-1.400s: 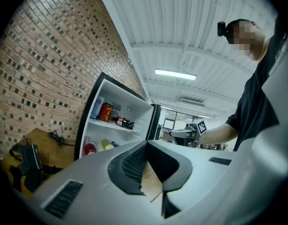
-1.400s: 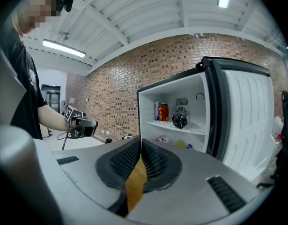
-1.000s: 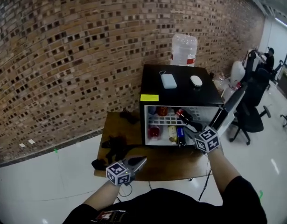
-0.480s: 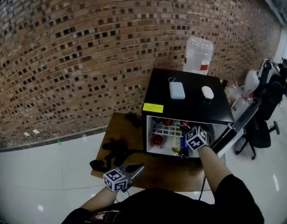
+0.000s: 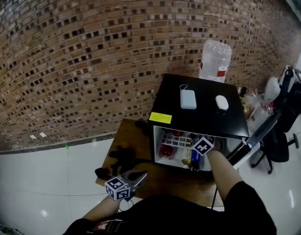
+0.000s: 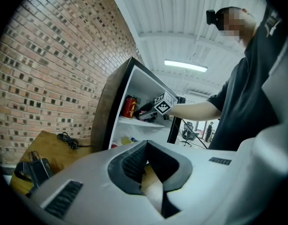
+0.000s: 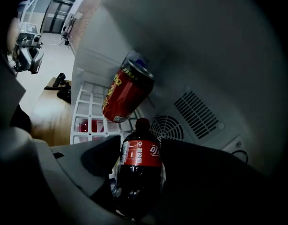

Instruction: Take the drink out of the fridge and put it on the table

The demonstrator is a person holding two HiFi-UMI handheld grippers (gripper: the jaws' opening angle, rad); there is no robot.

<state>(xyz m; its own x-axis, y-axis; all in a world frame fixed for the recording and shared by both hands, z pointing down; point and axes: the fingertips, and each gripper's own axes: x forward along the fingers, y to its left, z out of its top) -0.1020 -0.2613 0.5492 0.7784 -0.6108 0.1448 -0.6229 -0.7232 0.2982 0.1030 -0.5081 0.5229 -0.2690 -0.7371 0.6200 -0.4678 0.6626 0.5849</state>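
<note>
A black mini fridge [image 5: 199, 112] stands open on a wooden table [image 5: 157, 179]. My right gripper [image 5: 194, 141] reaches into its upper shelf. In the right gripper view a dark cola bottle [image 7: 138, 175] with a red label lies on the white wire shelf between the jaws of the right gripper [image 7: 141, 146]. The jaws are opening and flank the bottle without a clear press. A red can [image 7: 127, 95] lies further in. My left gripper [image 5: 138, 176] hovers shut and empty over the table's front; in its own view, the left gripper [image 6: 146, 144] looks toward the fridge [image 6: 113, 107].
A pale power bank [image 5: 188, 99] and a white mouse [image 5: 221, 102] lie on the fridge top, a water jug [image 5: 216, 60] behind. The door [image 5: 255, 138] swings out right. Black cables and gear [image 5: 122, 158] sit on the table's left. More drinks [image 5: 166, 151] fill the lower shelf.
My right gripper has gone from the fridge's front into the upper shelf, around the cola bottle. The head view has shifted closer over the fridge. The left gripper has stayed put.
</note>
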